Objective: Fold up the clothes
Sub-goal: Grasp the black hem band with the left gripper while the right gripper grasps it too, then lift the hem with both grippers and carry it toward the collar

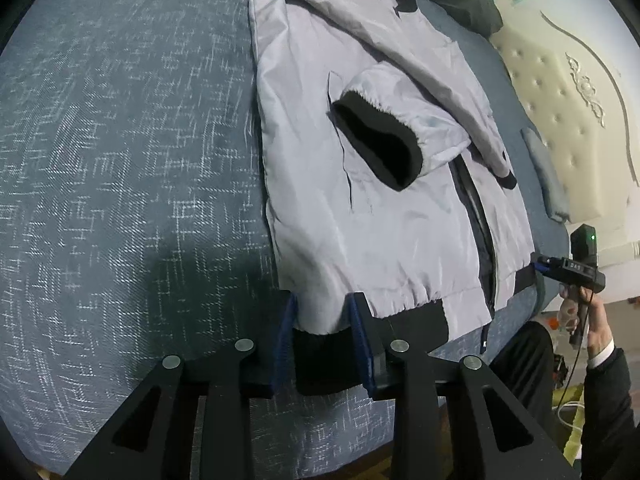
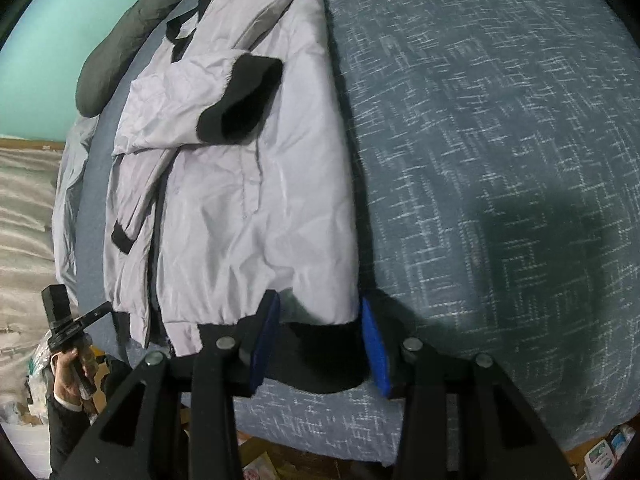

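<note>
With both grippers straddling the black hem (image 1: 320, 344), pads apart, the left gripper (image 1: 324, 344) and right gripper (image 2: 320, 344) grip nothing yet. Close shallow and the slick jacket (image 1: 372, 184) may slip — its folded-in sleeve (image 1: 396, 132) spilling onto the bed (image 1: 120, 160).

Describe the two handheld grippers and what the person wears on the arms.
Both the left gripper and the right gripper are black, with slotted linkage bars, round silver pivot pins and blue-padded fingers. The right one bears a box with a green light and a thin cable. A dark sleeve shows a white cuff.
</note>
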